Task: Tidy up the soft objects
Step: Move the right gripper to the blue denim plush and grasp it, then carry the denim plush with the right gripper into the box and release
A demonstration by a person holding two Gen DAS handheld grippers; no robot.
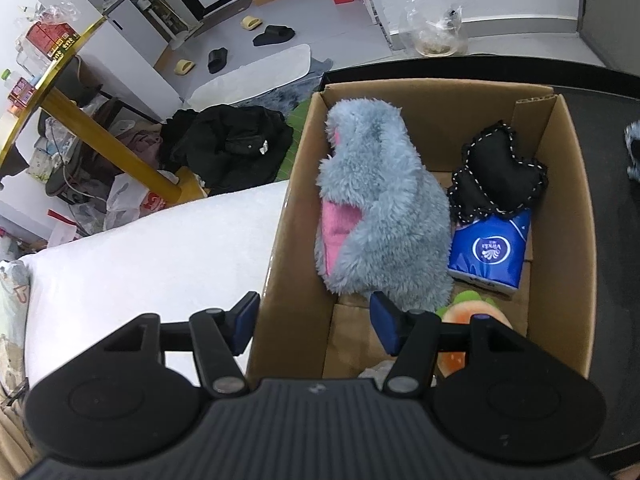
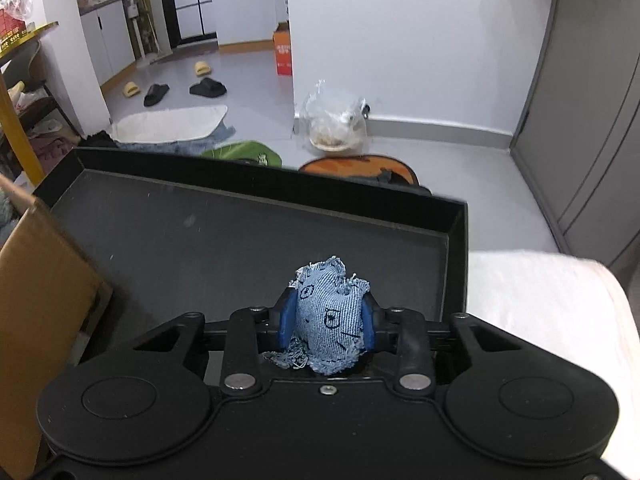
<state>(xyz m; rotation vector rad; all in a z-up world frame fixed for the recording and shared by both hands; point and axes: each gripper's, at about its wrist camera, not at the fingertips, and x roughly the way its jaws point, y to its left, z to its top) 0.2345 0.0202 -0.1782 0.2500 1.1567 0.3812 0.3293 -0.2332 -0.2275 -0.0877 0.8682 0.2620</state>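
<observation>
Inside one cardboard box (image 1: 560,208) lie four soft items; left jaws apart, right jaws clamping one denim toy (image 2: 329,322).

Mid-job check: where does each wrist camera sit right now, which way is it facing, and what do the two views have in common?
Left wrist: on the left gripper, looking down into the cardboard box holding the grey plush toy, black cushion and tissue pack; jaws open.
Right wrist: on the right gripper, facing forward over the black tray; jaws shut on the denim toy.
Shared: box edge, tray, the floor slippers.
</observation>
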